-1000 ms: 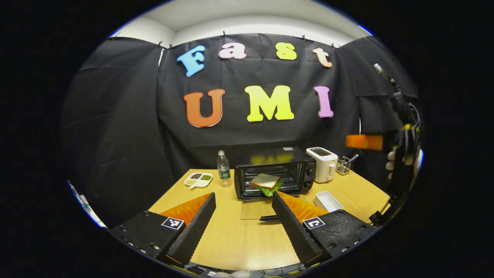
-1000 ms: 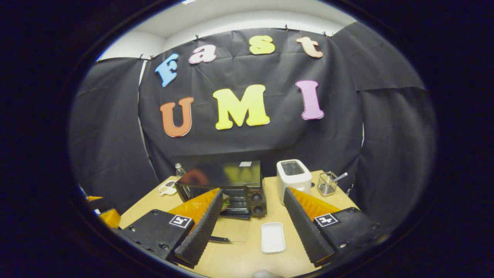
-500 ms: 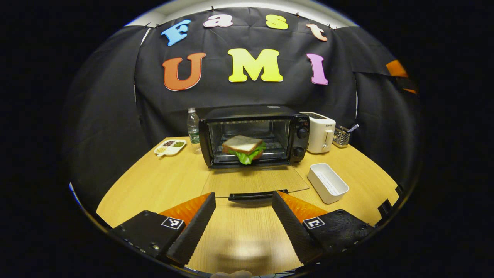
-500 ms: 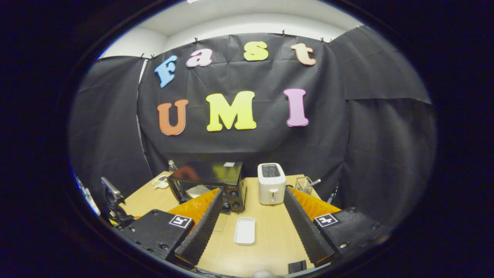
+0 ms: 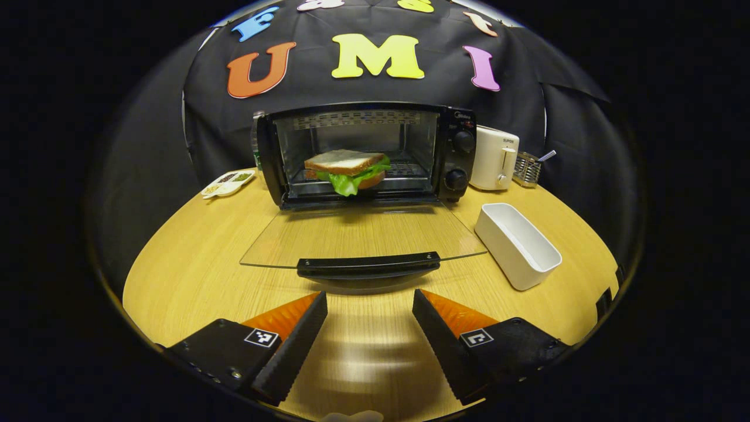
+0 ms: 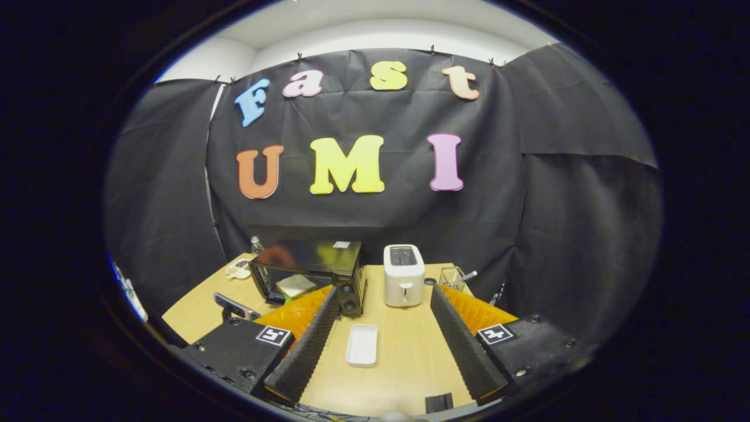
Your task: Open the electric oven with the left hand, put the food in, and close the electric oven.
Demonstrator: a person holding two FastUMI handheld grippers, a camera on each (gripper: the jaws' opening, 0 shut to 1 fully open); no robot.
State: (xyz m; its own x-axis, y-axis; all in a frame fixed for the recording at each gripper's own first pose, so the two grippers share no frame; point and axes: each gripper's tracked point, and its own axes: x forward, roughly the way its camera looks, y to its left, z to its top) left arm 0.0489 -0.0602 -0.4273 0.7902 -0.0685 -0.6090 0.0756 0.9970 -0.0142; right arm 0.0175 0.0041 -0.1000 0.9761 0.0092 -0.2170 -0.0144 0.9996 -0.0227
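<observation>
The left gripper (image 5: 370, 305), fingers apart and empty, sits just before the black bar handle (image 5: 368, 265) lying crosswise on the lowered glass door (image 5: 363, 234) of the black electric oven (image 5: 363, 153), probably just below handle height.

Nothing legible on the things on the tabletop.

- Electric oven (image 5: 357, 155): small pale brand mark at the top of its control panel (image 5: 463, 158), too small to make out.
- Toaster (image 5: 495, 158): one short line of dark print on its front, blurred.
- Left gripper (image 5: 369, 296): black-and-white square code tag (image 5: 261, 337) behind each of its fingers, a block pattern rather than words.
- Right gripper (image 6: 385, 289): same kind of square tag (image 6: 273, 336) on either side.
</observation>
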